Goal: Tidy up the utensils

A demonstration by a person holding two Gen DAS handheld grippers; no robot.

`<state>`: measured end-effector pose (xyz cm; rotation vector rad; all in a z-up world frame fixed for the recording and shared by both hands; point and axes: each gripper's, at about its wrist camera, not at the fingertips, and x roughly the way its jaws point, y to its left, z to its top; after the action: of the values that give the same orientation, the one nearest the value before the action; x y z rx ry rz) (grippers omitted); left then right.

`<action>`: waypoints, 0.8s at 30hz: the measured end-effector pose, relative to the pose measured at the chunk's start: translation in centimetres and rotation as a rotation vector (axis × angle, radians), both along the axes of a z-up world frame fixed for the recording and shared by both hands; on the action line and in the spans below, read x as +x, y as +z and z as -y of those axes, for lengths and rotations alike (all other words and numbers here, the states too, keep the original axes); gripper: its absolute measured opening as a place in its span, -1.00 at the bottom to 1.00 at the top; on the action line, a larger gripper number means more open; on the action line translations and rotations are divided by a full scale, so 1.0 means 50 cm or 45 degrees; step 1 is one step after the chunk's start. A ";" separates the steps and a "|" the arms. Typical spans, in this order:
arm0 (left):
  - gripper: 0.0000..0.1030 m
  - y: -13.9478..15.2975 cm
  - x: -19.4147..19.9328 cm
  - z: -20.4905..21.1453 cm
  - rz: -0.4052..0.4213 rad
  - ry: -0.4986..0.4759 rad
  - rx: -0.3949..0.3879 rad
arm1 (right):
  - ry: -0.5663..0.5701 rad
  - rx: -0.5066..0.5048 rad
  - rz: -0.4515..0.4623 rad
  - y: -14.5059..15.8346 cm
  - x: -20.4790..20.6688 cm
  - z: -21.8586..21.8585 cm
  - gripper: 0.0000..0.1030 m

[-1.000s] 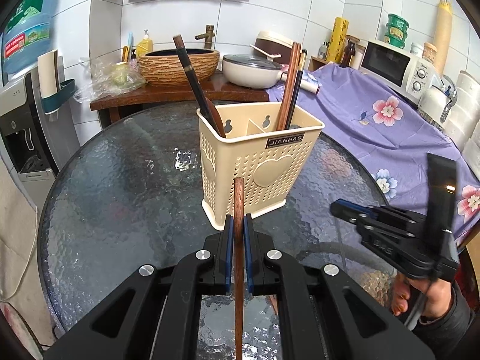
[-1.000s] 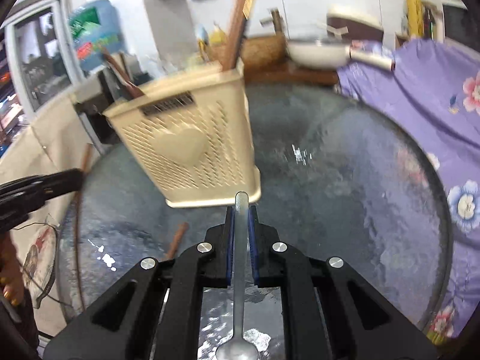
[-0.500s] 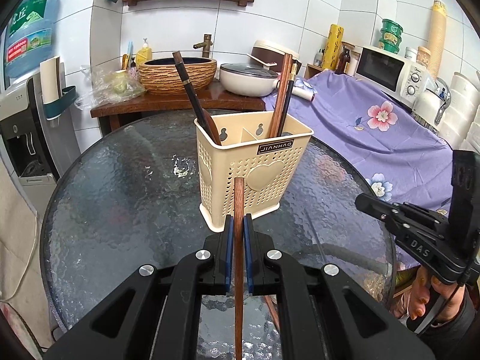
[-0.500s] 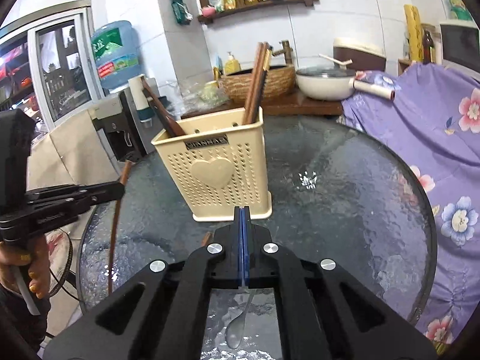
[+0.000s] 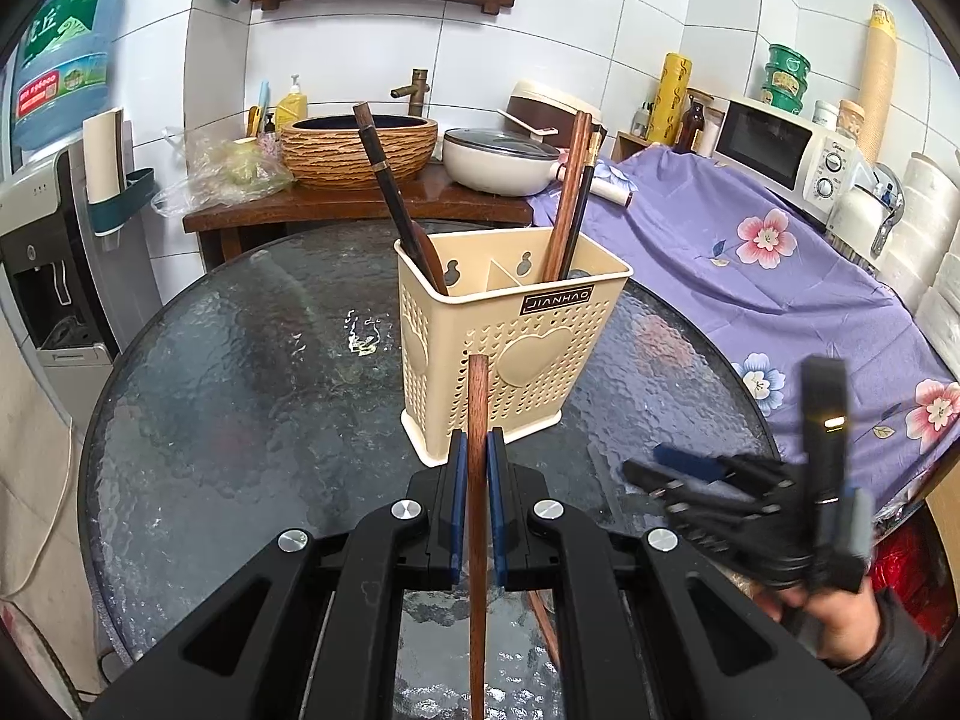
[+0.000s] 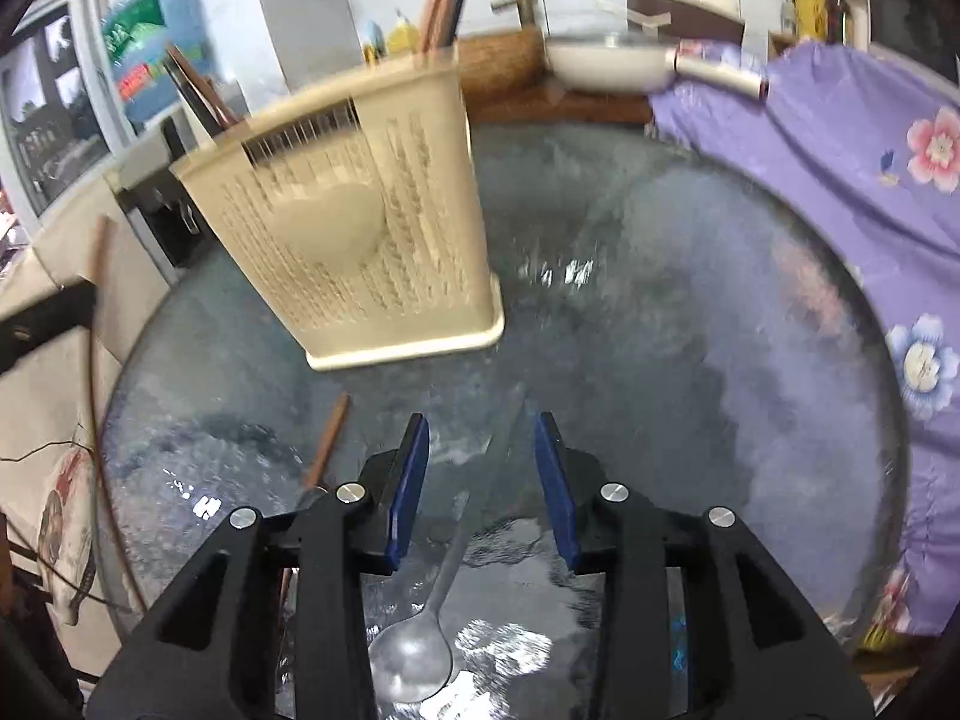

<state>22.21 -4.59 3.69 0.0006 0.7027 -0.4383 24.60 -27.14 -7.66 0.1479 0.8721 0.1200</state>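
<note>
Unmoved, the left tool (image 5: 474, 468) stays clamped on a chopstick (image 5: 477, 540) before the holder (image 5: 510, 360). Right tool (image 6: 480, 480) has just been opening, jaws now apart over the spoon (image 6: 420, 642) lying loose on the counter (image 6: 690, 360), so that pickup looks unfinished.

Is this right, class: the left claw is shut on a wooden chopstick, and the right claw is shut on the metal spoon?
Half right. The left claw does grip the wooden chopstick. The right claw has just been opening: the right wrist view shows its pads apart, clear of the metal spoon on the glass table.
</note>
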 end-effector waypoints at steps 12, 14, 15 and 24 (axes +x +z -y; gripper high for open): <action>-0.87 -0.003 0.001 0.000 -0.005 -0.001 -0.001 | -0.081 -0.187 -0.082 -0.052 0.052 -0.046 -0.44; -0.87 -0.007 0.001 0.001 -0.008 -0.001 -0.002 | -0.101 -0.201 -0.076 -0.053 0.055 -0.047 -0.54; -0.87 -0.008 0.001 0.001 -0.011 0.000 -0.003 | -0.104 -0.206 -0.075 -0.053 0.056 -0.047 -0.62; -0.87 -0.014 0.008 0.001 -0.021 -0.001 -0.003 | -0.095 -0.108 -0.060 -0.049 0.070 -0.013 -0.82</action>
<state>22.59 -4.62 2.98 -0.0054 0.7185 -0.4403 28.10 -26.48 -10.09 0.1041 0.9160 0.0101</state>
